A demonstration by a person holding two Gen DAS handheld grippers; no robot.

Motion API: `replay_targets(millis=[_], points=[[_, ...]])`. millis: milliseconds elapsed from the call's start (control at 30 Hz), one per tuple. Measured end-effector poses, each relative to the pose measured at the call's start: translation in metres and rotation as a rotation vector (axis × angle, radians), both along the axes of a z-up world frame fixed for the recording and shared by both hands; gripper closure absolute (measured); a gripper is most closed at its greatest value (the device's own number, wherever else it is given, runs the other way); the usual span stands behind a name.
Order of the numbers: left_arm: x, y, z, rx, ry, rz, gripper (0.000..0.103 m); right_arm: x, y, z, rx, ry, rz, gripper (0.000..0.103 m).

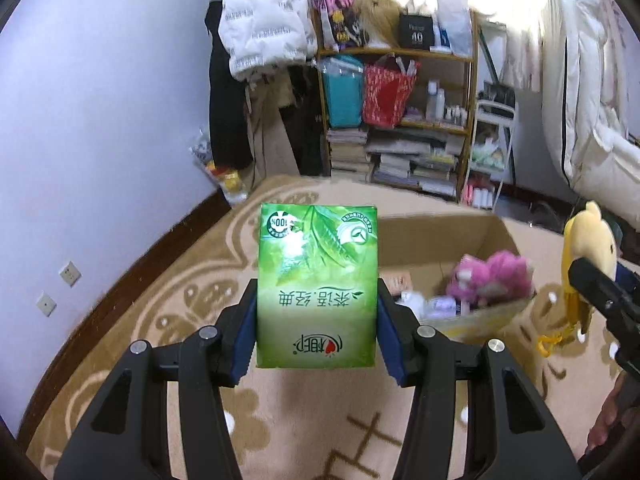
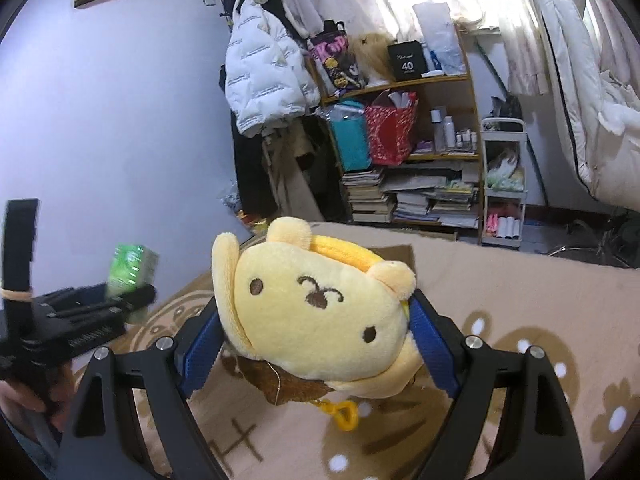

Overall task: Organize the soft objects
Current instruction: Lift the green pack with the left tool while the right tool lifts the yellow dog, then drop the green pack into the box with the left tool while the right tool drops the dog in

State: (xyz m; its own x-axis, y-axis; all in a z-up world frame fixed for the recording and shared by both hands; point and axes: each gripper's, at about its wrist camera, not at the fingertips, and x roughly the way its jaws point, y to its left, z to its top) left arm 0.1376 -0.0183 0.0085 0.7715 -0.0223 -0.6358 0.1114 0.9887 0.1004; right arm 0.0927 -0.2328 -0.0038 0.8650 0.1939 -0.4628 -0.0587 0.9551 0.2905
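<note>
My left gripper [image 1: 317, 320] is shut on a green tissue pack [image 1: 317, 284] and holds it above the carpet, just left of an open cardboard box [image 1: 436, 240]. The box holds a pink plush toy [image 1: 494, 276] and other soft items. My right gripper [image 2: 316, 340] is shut on a yellow plush dog [image 2: 316, 312] with a yellow clip [image 2: 346, 416] hanging below it. The plush also shows at the right edge of the left wrist view [image 1: 586, 264]. The left gripper with the green pack shows at the left of the right wrist view [image 2: 132, 268].
A beige patterned carpet [image 1: 160, 304] covers the floor. A wooden shelf [image 1: 400, 120] with bags, books and bottles stands at the back wall. A white jacket [image 1: 264, 16] hangs left of it. White bedding [image 1: 592, 120] lies at the right.
</note>
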Motion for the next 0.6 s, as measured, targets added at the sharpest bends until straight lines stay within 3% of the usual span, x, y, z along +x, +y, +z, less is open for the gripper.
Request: replay_targets(millis=[233,367,600], points=[[0.026,-0.011,0.019,0.039,-0.070,-0.023,0.052,0.026,-0.008,0.015,-0.038,-0.023,-0.005,0.012],[0.051,-0.023,0.011,0.073,-0.070,-0.049,0.052,0.046,-0.009,0.024,-0.042,-0.016,0.004,0.012],[0.081,-0.036,-0.008,0.056,-0.065,-0.066,0.052,0.081,-0.006,0.031,-0.055,-0.018,0.022,0.012]])
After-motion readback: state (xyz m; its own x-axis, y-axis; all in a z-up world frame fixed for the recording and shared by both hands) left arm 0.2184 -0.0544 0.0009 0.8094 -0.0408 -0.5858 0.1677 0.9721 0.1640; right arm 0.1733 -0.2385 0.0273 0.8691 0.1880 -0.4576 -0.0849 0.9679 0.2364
